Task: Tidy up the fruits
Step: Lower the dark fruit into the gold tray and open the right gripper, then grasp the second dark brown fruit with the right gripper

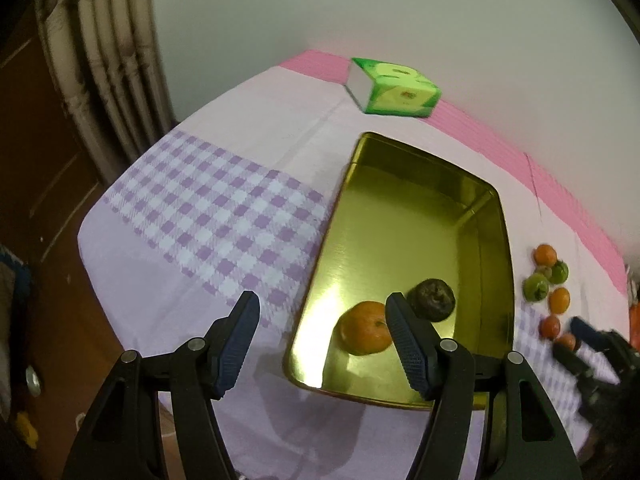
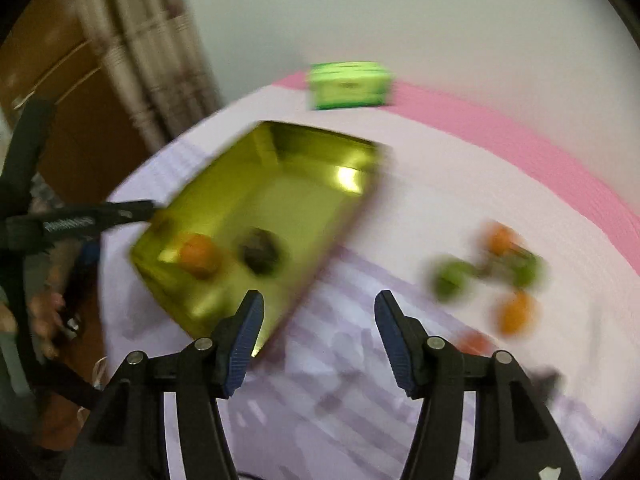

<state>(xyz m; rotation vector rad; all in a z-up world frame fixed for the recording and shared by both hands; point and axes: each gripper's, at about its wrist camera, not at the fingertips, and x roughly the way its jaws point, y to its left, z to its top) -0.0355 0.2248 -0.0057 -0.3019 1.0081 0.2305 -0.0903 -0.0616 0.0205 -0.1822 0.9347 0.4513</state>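
Note:
A gold metal tray [image 1: 404, 398] lies on the table and holds an orange [image 1: 365, 333] and a dark brown fruit [image 1: 433, 300]. My left gripper [image 1: 320, 316] is open and empty above the tray's near left corner. Loose fruits [image 1: 547, 280], orange and green, lie right of the tray. The right gripper [image 1: 576, 344] shows at the far right near them. In the blurred right wrist view my right gripper [image 2: 318, 314] is open and empty above the cloth, between the tray [image 2: 320, 136] and the loose fruits [image 2: 492, 272].
A green tissue box [image 1: 394, 88] stands at the back of the table [image 1: 208, 208], which has a lilac checked cloth. A wooden door and curtain stand to the left past the table's edge. The left gripper's arm [image 2: 80, 222] reaches in from the left.

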